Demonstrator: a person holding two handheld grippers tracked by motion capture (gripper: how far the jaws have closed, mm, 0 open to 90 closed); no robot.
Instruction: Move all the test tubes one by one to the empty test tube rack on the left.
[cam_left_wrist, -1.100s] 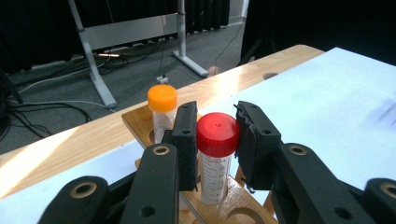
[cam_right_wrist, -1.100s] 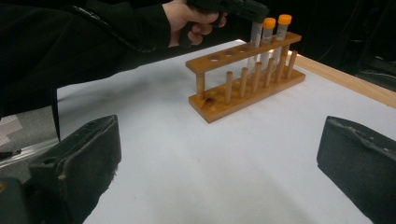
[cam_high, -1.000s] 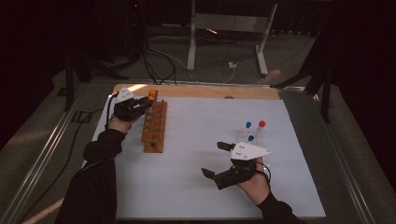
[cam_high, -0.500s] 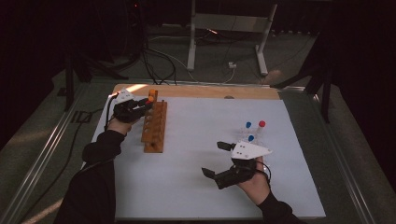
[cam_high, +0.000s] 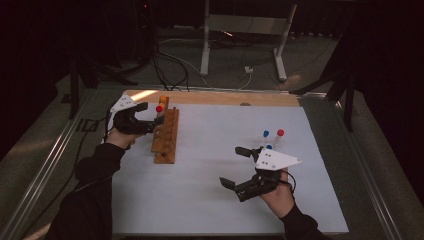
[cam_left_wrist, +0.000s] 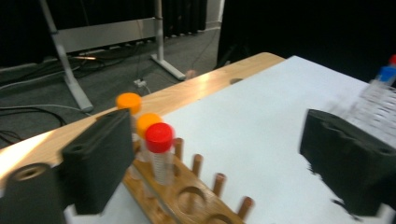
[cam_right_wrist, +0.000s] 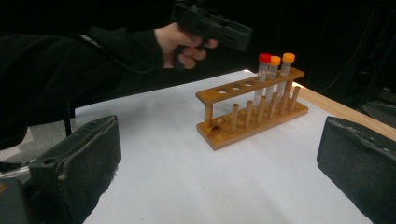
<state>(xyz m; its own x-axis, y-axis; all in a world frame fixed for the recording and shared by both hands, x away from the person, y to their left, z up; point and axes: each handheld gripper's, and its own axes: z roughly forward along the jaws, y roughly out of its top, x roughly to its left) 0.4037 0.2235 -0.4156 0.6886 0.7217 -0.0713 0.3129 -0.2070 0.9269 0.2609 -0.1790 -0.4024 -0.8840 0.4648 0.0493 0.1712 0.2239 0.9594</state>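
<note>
Nearest the camera in the high view, the right gripper (cam_high: 240, 166) is held low over the near right part of the white table (cam_high: 210, 200), its two black jaws spread wide apart with nothing between them. Just beyond it, capped tubes (cam_high: 272, 136) with blue and red caps are seen on the right side of the table. Farther off on the left, a wooden test-tube rack (cam_high: 165, 136) is set lengthwise on the table. At the rack's far end a red-capped tube (cam_left_wrist: 159, 151) is seated upright, with two orange-capped tubes (cam_left_wrist: 135, 114) behind it. The left gripper (cam_high: 150, 116) is held just left of that far end, jaws wide apart, the red-capped tube standing between them and touched by neither. Beyond the table, a dark floor with cables (cam_high: 170, 60) is seen.
</note>
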